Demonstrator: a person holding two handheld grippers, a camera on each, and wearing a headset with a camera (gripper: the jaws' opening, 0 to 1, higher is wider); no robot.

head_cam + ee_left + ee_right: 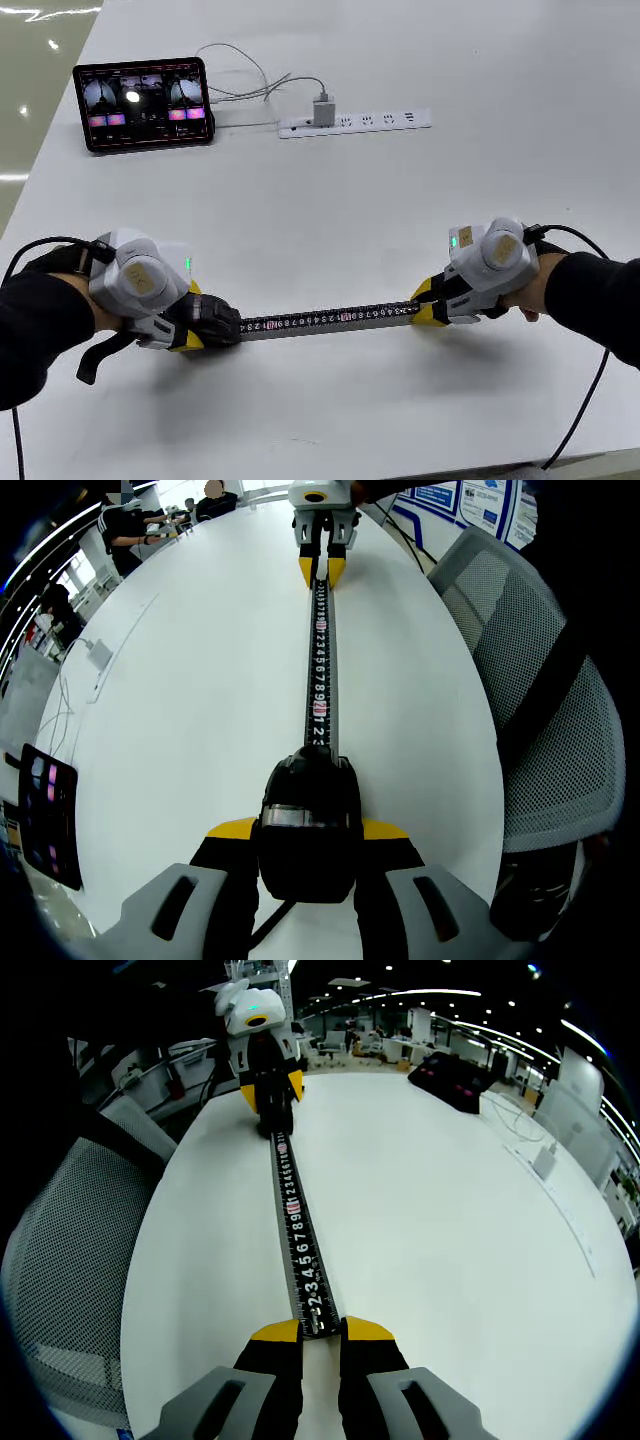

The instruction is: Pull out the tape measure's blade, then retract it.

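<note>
so — tape case (308,810) in left gripper (308,829), blade tip (318,1322) in right gripper (322,1332)

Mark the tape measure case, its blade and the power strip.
tape measure case (308,820), left gripper view, black top face.
blade (330,319), head view, middle of the numbered strip.
power strip (385,119), head view, bare white top.

Tape measure (225,322): black case (308,825) was clamped between the left tool's (203,320) jaws. The dark blade (330,320), bearing white numerals and red marks, was drawn out straight and level, close over the white worktop (330,210), with its tip held by the right tool (425,303).
</note>
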